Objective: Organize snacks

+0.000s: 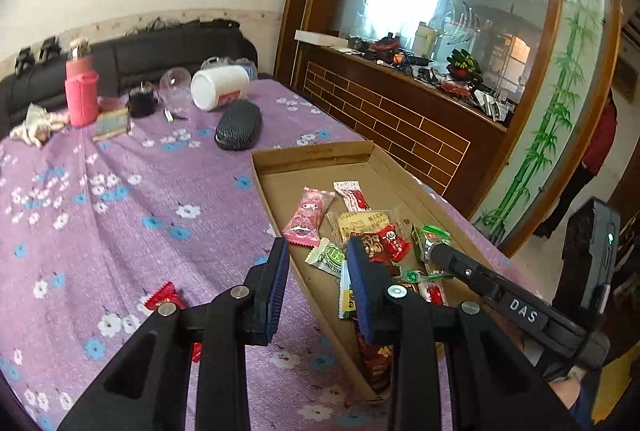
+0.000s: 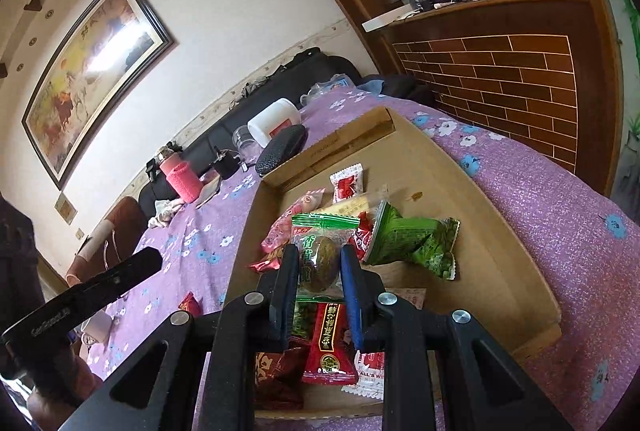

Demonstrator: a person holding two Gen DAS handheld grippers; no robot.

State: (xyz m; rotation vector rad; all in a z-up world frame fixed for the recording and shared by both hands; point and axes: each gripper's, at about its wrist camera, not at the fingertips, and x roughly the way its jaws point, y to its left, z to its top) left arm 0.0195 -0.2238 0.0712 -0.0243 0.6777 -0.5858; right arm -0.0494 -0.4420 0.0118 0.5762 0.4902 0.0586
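Held snack: green-topped clear packet (image 2: 320, 255), light, crinkly, slippery; pinched mid-body by right gripper (image 2: 319, 273) above cardboard tray (image 2: 500, 231).
Left gripper (image 1: 318, 271): fingers spread, nothing held, at tray's near-left rim.

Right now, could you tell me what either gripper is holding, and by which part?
The right gripper holds a clear packet with a green top, clamped across its middle over the cardboard tray. The left gripper holds nothing, its jaws open.

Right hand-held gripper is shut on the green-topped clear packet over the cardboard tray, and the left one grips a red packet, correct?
Not quite. The left wrist view shows the left hand-held gripper open and empty. The right hand-held gripper does clamp the green-topped clear packet over the cardboard tray.
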